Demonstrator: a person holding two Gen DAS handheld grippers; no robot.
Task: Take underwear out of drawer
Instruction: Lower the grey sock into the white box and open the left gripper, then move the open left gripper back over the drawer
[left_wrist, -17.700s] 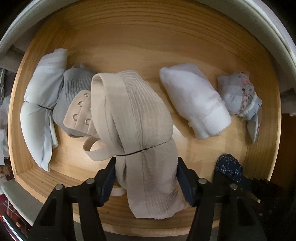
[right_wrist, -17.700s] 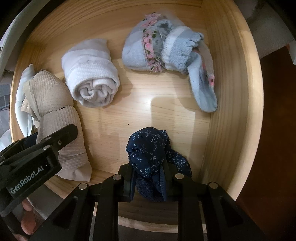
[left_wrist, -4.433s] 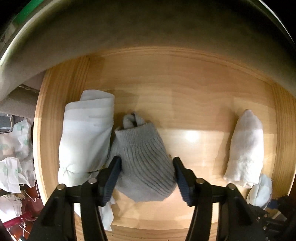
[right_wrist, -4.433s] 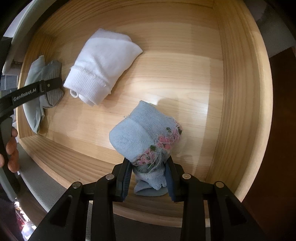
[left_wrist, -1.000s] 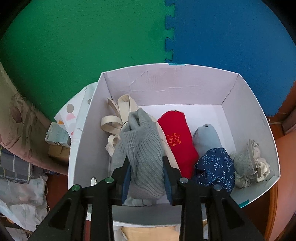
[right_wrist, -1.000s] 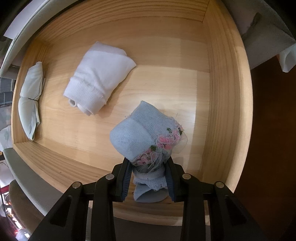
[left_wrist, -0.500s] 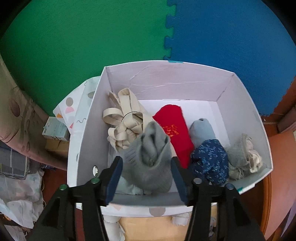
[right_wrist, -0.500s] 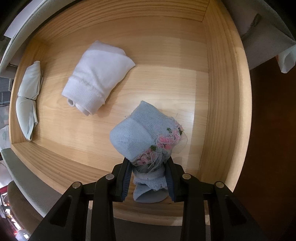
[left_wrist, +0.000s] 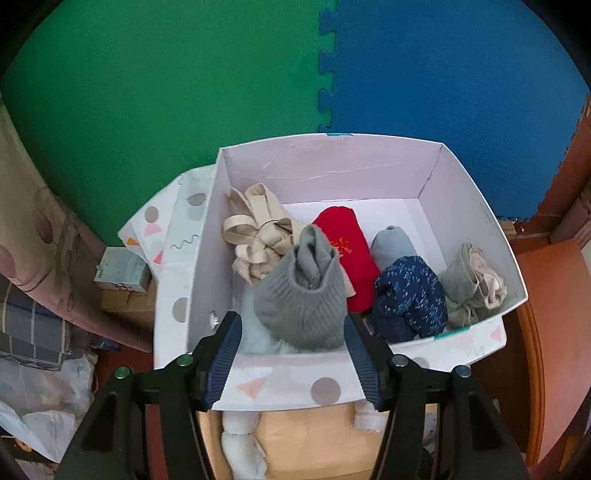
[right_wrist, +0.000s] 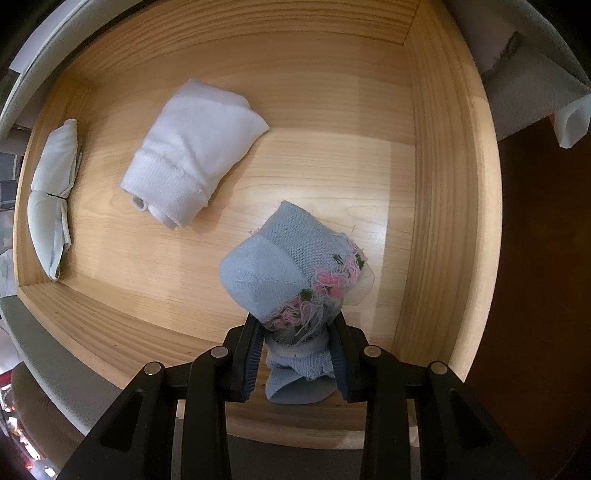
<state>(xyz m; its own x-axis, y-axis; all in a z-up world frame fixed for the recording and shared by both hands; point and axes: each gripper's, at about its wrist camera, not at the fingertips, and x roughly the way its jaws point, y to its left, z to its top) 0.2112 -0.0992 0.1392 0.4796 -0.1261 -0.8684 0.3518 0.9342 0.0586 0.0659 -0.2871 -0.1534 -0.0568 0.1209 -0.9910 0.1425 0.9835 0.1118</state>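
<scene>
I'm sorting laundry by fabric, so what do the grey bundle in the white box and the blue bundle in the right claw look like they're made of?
Grey bundle: looks like ribbed knit, matte and soft, going by its fine parallel ridges; the fibre can't be told. Blue bundle: seems an open-weave knit, with a visible mesh grain and fuzzy pink and green thread trim, possibly embroidery.

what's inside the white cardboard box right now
White cardboard box: beige strap bundle, grey ribbed knit bundle, red roll, navy speckled bundle, grey-cream bundle. Whatever lies beneath them is hidden.
</scene>
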